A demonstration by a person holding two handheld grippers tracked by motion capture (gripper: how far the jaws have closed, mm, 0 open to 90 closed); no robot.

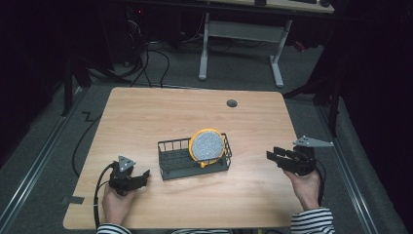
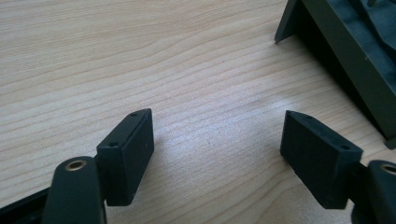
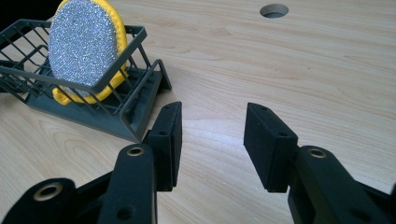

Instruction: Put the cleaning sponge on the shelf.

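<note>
Scouring pad (image 1: 207, 145), round, with a glittery grey face and a yellow rim, standing on edge inside a dark wire rack (image 1: 171, 162) near the middle of a wooden table (image 1: 160, 112). It leans against the rack's wall at the end nearer the right gripper (image 1: 278, 158), its grey face turned toward the person. The rest of the rack, toward the left gripper (image 1: 142, 176), holds nothing visible.

Both grippers sit apart from the rack, one on each side, each held in a hand that enters from the near table edge; striped sleeves show at the wrists. The left gripper rests low on the table just beside the rack's near corner, its jaws spread wide with bare wood between them. In the left gripper view (image 2: 217, 154), the rack's dark base (image 2: 355, 56) lies ahead and to the right of the jaws, not touching them.

The right gripper is farther from the rack, aimed toward it, jaws also spread and holding nothing. In the right gripper view (image 3: 212, 140), the rack (image 3: 126, 109) and the pad (image 3: 84, 44) lie ahead and to the left of the jaws, the rack's corner close to the left jaw. A round hole in the table (image 3: 273, 10) lies well beyond the jaws
</note>
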